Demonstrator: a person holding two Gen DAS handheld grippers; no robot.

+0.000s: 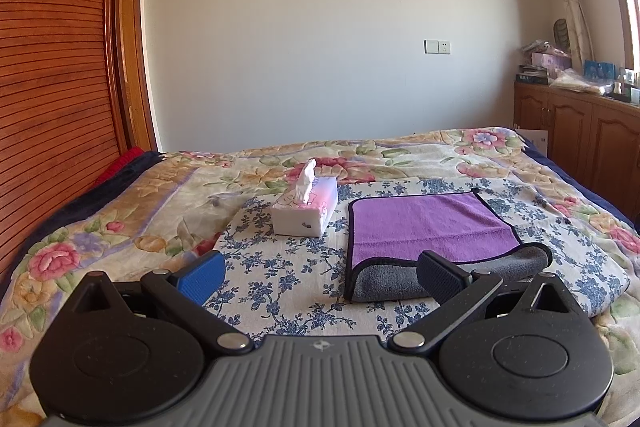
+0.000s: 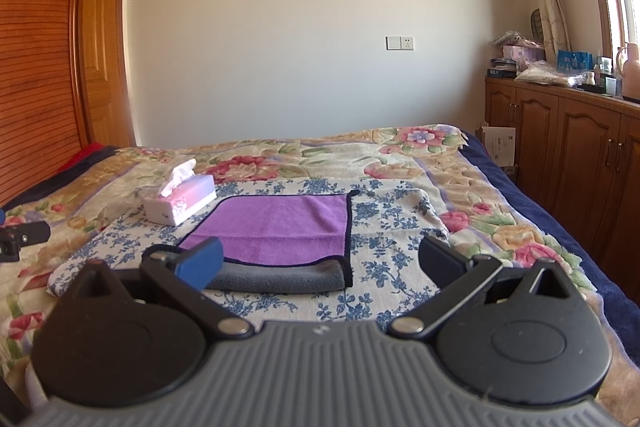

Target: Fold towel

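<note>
Left wrist view looks along a bed (image 1: pixel 120 211) covered by a floral quilt, with a blue-and-white flowered cloth (image 1: pixel 288 267) spread over the near part. On that cloth lies the towel (image 1: pixel 432 227), purple on its upper face and grey on its underside, edged in dark binding. Its near edge is rolled or folded back toward the far side, so a grey band runs along the front. The towel's long axis runs left to right across the bed, parallel to the far wall, and a small hanging loop sticks out at its far right corner. A tissue box (image 1: pixel 306 211) stands just beside the towel's left far corner, apart from it, a tissue pulled up from its slot.

The left gripper (image 1: pixel 320 273) hovers above the cloth with its jaws spread wide and nothing between them; its dark finger overlaps the grey fold in the picture, but I cannot tell whether it touches.

From the right wrist view, the right gripper (image 2: pixel 320 261) is likewise spread wide and empty, its blue finger in front of the towel's (image 2: pixel 280 227) near left end. Wooden cabinets (image 2: pixel 560 147) line the right wall, with clutter on top.
</note>
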